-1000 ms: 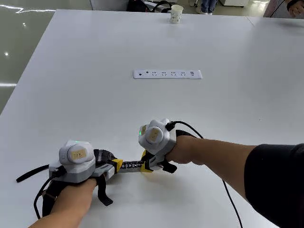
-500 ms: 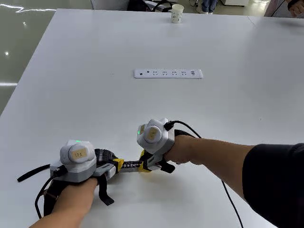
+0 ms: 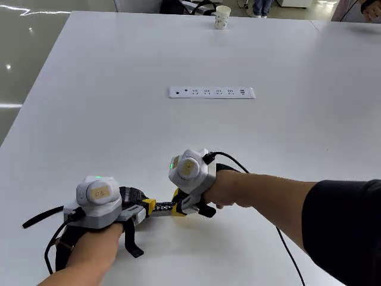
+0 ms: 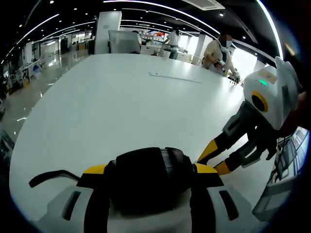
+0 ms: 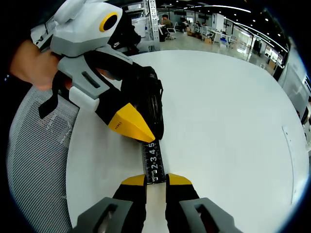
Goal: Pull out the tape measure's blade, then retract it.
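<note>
A tape measure being drawn open, at the lower left of the head view.
My left fingers (image 4: pixel 206 170) are clenching the black tape measure (image 4: pixel 148 174) while my right fingers (image 5: pixel 179 180) are pinching its blade (image 5: pixel 152 160) tip. Only a short numbered length is showing, so I judge the pull barely begun, with retraction yet to come.

My bench was a big white table (image 3: pixel 89 89), power strip (image 3: pixel 211 92) mid-table, paper cup (image 3: pixel 222 16) at far edge. Glossy grey floor (image 3: pixel 24 53), ceiling light strips (image 4: pixel 146 4) overhead.
</note>
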`<state>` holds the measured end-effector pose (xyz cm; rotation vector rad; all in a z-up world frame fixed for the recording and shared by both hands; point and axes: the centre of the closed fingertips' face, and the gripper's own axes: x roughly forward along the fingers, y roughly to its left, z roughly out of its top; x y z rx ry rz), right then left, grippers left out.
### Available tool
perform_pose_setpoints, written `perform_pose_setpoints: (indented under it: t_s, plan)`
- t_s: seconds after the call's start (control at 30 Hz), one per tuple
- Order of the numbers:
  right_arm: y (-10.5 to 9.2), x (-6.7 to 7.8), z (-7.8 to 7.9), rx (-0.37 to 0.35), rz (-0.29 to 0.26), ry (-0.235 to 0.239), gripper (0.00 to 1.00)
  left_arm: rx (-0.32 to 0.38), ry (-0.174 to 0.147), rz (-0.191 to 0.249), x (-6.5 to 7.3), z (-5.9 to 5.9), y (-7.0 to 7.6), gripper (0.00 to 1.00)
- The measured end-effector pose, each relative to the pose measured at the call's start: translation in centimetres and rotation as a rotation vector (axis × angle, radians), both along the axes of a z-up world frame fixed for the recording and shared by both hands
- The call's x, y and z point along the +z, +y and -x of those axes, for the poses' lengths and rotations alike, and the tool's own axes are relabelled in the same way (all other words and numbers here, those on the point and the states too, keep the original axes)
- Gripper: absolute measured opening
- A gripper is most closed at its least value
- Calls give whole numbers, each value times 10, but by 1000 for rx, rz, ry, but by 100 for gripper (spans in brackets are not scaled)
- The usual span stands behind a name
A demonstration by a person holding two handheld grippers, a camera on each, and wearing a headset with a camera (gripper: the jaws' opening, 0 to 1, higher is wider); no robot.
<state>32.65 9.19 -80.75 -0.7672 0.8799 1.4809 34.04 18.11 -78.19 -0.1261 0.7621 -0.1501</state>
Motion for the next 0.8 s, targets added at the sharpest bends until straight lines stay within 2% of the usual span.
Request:
perform_pose_setpoints:
  t_s: [0.8]
  plan:
    - [10,1,2,-9,-21,1,11,0,3,13,0,0,0,62]
